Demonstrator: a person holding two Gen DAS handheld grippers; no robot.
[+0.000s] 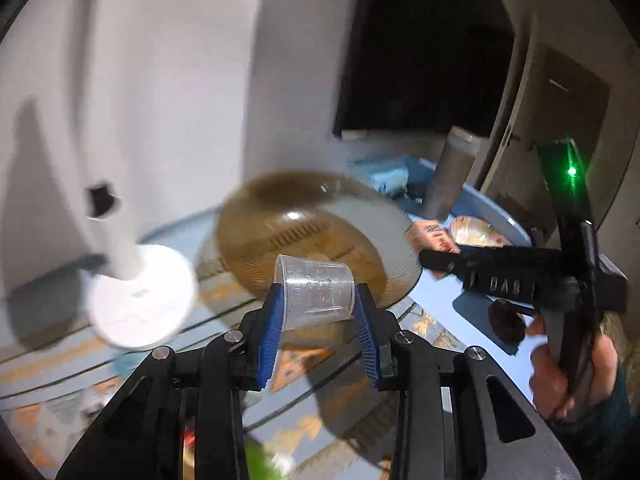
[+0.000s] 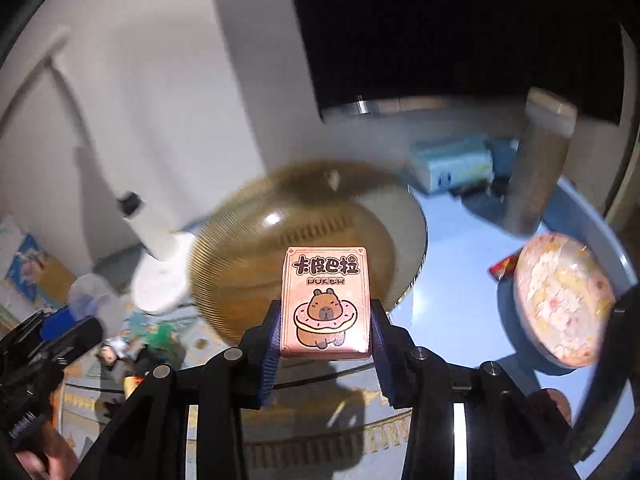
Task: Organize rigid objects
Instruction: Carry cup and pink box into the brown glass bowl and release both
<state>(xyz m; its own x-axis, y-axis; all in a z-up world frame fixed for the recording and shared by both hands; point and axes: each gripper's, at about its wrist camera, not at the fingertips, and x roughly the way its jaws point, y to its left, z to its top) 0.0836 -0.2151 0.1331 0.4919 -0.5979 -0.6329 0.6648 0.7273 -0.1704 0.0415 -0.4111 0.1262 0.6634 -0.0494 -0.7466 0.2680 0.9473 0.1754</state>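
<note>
White wall [image 1: 168, 80] behind, patterned tablecloth [image 1: 320, 396] below, both views motion-blurred. Left gripper [image 1: 318, 304] pinches a clear plastic measuring cup [image 1: 316, 292] between its blue pads, cup tipped on its side with the mouth toward the left, held in the air above the cloth. Right gripper [image 2: 325, 336] clamps a pink poker card box [image 2: 325, 300] upright between its pads, capybara-in-donut print facing the camera. Amber ribbed glass bowl [image 2: 304, 256] sits just past both grippers on the table. White round-based stand [image 1: 140, 304] with a white post is left of the bowl, just beside it. Light blue tray [image 2: 460, 300] lies right of the bowl and carries a round floral tin [image 2: 564, 300], a tall brown cylinder with pale cap [image 2: 536, 168] and a small pale blue box [image 2: 452, 160] at the back. Dark screen [image 2: 460, 32] sits on the wall above the tray. Right gripper also shows at the right edge of the left view, a hand [image 1: 556, 376] around its handle.
</note>
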